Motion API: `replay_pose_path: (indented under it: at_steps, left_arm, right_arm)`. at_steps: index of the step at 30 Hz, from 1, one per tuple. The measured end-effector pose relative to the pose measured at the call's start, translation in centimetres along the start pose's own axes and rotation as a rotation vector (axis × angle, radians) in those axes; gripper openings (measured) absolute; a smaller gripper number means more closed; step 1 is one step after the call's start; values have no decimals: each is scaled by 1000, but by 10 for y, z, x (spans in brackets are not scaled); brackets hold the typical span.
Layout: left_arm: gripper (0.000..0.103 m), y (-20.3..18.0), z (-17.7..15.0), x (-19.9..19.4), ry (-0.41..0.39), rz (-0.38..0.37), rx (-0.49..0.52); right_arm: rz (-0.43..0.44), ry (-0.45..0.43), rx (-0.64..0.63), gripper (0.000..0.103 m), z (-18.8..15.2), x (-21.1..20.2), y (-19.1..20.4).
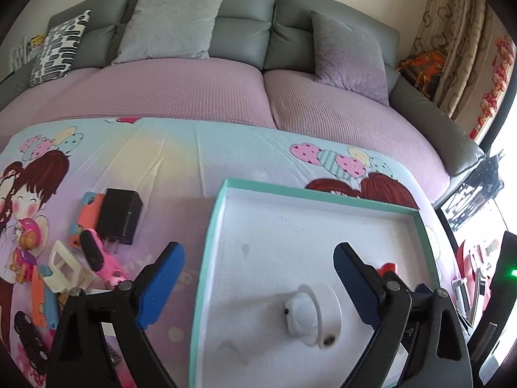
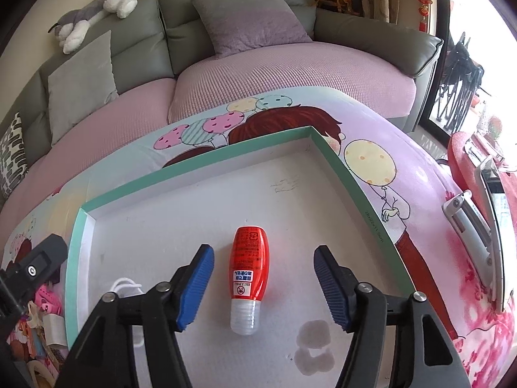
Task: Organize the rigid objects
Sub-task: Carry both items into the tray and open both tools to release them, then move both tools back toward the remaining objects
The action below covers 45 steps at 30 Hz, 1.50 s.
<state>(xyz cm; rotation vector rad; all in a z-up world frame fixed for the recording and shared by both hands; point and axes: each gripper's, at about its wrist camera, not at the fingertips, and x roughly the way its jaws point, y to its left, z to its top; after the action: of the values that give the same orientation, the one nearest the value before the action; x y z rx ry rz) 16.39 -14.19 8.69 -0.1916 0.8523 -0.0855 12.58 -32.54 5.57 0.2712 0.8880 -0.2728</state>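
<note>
Both tools are spread wide and empty. The right tool (image 2: 263,286) straddles the red bottle (image 2: 247,268) lying inside the teal-rimmed tray (image 2: 194,169); the left tool (image 1: 258,278) hangs above a white round gadget (image 1: 311,315) there. I'd lift clear, then fetch the black charger (image 1: 119,215) from the toy pile (image 1: 77,258) on the worktop, minding the tray wall.

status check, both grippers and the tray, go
Left hand-held gripper open over white round gadget in tray. Right hand-held gripper open, red bottle between fingers, untouched. Nothing blocking.
</note>
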Motion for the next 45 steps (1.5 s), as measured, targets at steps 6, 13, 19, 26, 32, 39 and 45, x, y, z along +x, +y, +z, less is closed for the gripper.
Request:
replay_pose_path:
  at_steps: [6, 13, 19, 26, 32, 39, 45]
  left_arm:
    - [96, 16, 3, -2, -14, 73, -29]
    - [100, 30, 5, -9, -73, 132, -61]
    - [100, 51, 6, -14, -92, 136, -136]
    - [100, 66, 8, -20, -108, 176, -159]
    - [100, 73, 10, -34, -139, 188, -184]
    - [100, 101, 2, -63, -187, 220, -270]
    - [100, 143, -13, -86, -199, 302, -342]
  right_arm:
    - [23, -1, 18, 94, -1, 1, -1]
    - [35, -22, 14, 103, -1, -1, 1]
    - [92, -18, 24, 103, -1, -2, 6]
    - [132, -36, 45, 103, 0, -7, 8]
    - [153, -46, 15, 103, -1, -11, 21]
    - [217, -113, -45, 103, -2, -31, 45]
    - [360, -115, -133, 103, -9, -47, 83]
